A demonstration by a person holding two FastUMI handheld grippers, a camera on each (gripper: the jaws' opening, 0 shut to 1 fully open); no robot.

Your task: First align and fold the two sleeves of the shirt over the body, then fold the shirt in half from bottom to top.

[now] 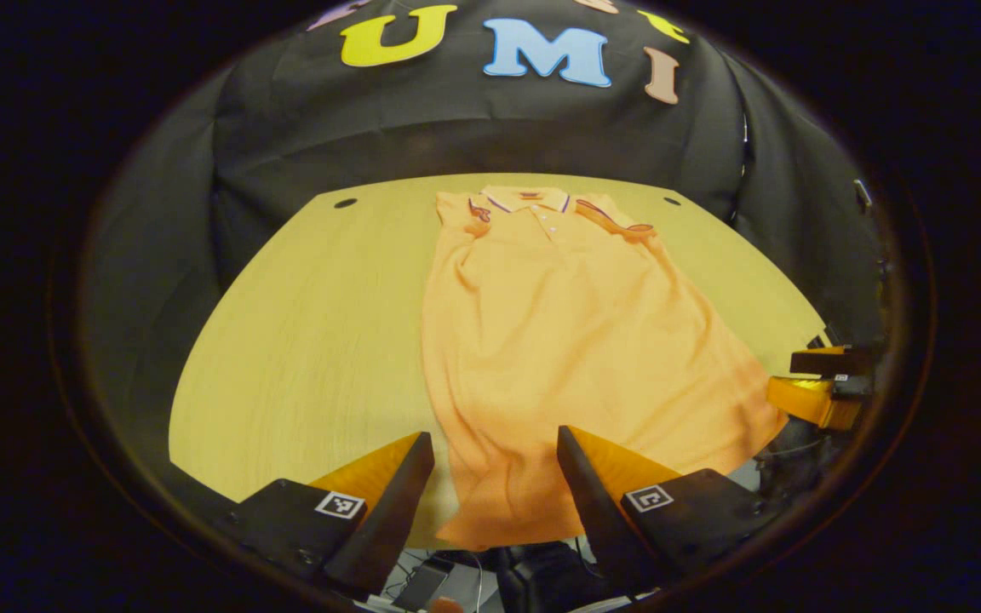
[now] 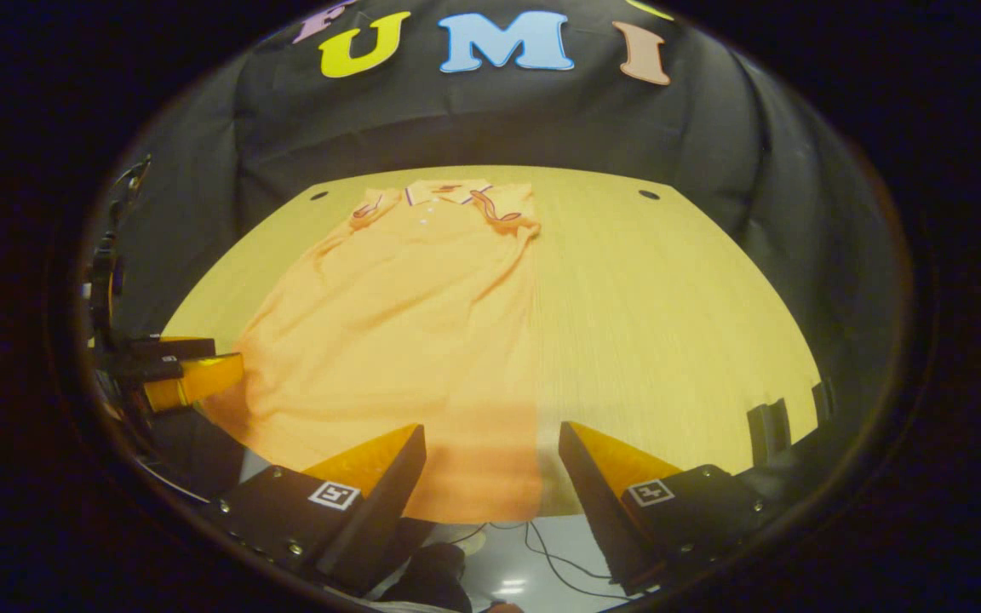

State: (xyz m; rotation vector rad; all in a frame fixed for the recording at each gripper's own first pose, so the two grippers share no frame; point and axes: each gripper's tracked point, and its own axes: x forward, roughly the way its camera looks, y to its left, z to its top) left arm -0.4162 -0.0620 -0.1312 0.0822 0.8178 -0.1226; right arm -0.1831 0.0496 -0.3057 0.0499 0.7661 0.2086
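Orange fabric lies between the spread fingers of my left tool (image 1: 496, 464), which hovers over the near hem and pinches nothing. My right tool (image 2: 492, 460) is likewise spread, poised above the hem's other corner, gripping nothing. Two tools in all; in the left gripper view the right one appears again at the far right edge, partly cut off.

One shirt (image 1: 559, 340), an orange polo, lies flat on one pale wooden desk (image 1: 303, 340). Its long axis runs from me toward the booth wall: collar (image 1: 529, 201) at the far end, hem at the near desk edge and hanging slightly over it. Both sleeves are already folded inward over the body, their trimmed cuffs (image 1: 479, 210) lying near the collar, one on each side. Three small buttons show below the collar.

Two dark round holes (image 1: 345, 203) mark the desk's far corners. Below the desk edge, cables and dark objects are blurred and hard to identify. Two dark upright pieces at the desk's right edge in the right gripper view are partly cut off.
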